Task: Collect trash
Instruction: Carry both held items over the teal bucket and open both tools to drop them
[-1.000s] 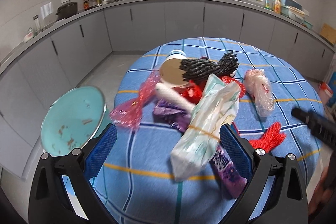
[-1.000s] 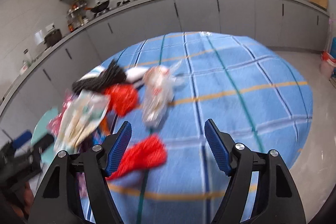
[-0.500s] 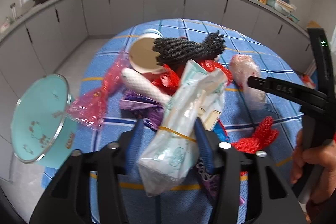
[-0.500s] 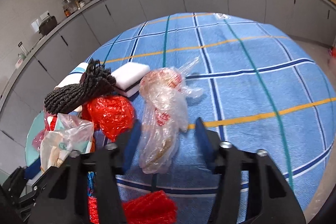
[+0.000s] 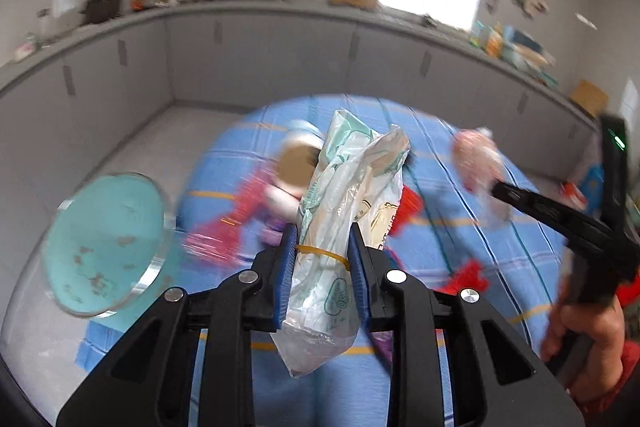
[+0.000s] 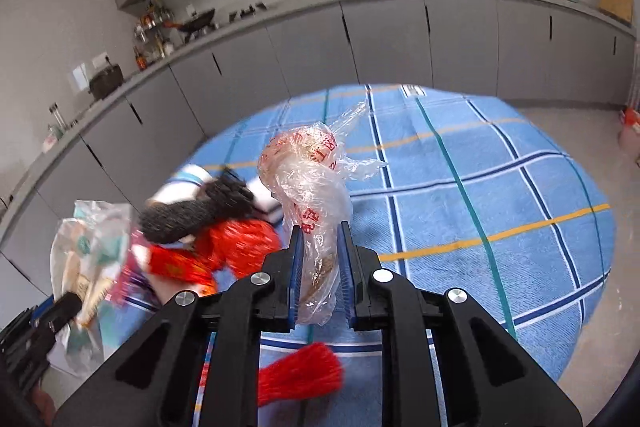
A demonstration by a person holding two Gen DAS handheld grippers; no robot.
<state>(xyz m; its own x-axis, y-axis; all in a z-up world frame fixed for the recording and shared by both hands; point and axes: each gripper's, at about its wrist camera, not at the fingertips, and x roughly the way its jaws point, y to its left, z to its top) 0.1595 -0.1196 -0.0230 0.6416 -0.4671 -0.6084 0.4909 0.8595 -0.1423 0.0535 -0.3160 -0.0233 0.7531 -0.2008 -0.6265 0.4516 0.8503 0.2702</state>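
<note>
My left gripper [image 5: 322,247] is shut on a long white-and-green plastic package [image 5: 348,195] bound with a yellow rubber band, lifted above the table; it also shows in the right wrist view [image 6: 88,259]. My right gripper [image 6: 320,239] is shut on a crumpled clear plastic bag with red print [image 6: 310,183], also held up; the bag also shows in the left wrist view [image 5: 478,157]. More trash lies on the blue checked tablecloth [image 6: 480,195]: a black mesh net [image 6: 192,211], a red bag [image 6: 236,243], a red net [image 6: 300,373].
A teal trash bin lid [image 5: 106,241] stands off the table's left edge. A round paper cup [image 5: 296,163] and pink wrapper [image 5: 216,239] lie blurred among the trash. Grey kitchen cabinets [image 6: 400,39] run along the back wall.
Both grippers closed on their items and lifted them: the left took the white-green package, the right took the clear plastic bag. Both cameras rose and tilted up.
</note>
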